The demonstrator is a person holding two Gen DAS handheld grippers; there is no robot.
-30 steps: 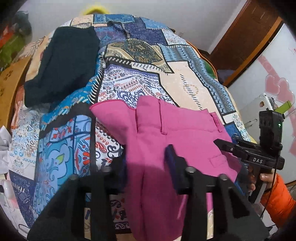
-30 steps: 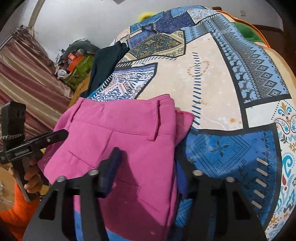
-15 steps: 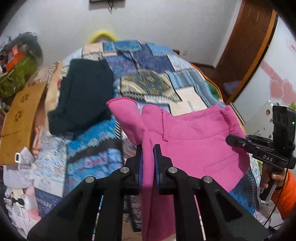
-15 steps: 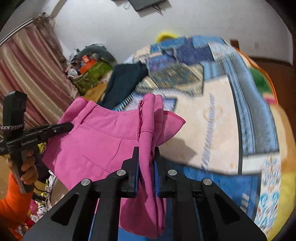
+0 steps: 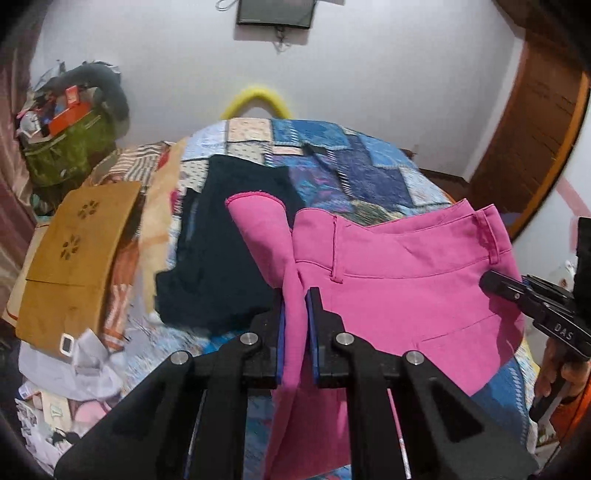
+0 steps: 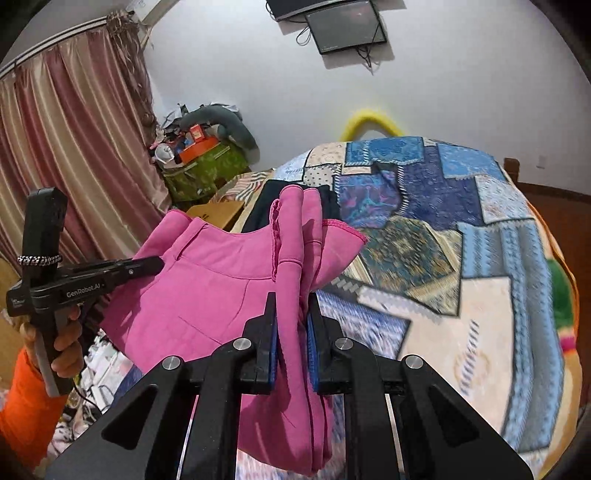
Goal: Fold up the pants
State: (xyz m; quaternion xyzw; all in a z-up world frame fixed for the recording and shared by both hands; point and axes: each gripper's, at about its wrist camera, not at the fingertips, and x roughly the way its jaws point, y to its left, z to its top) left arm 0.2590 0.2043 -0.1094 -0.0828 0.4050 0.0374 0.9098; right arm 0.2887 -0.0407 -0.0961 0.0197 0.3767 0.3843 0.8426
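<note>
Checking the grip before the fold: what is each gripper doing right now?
Left gripper: closed on the pink pants.
Right gripper: closed on the pink pants at the other end.

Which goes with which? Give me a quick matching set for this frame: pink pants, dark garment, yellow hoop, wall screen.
Things:
1. pink pants
2. dark garment
3. yellow hoop
4. wall screen

States or places:
A. lying flat on the patchwork bedspread
B. mounted high on the white wall
C. clamped in both the left hand-held gripper and the right hand-held gripper
D. poking up behind the far edge of the bed

Pairs: 1-C, 2-A, 3-D, 4-B
</note>
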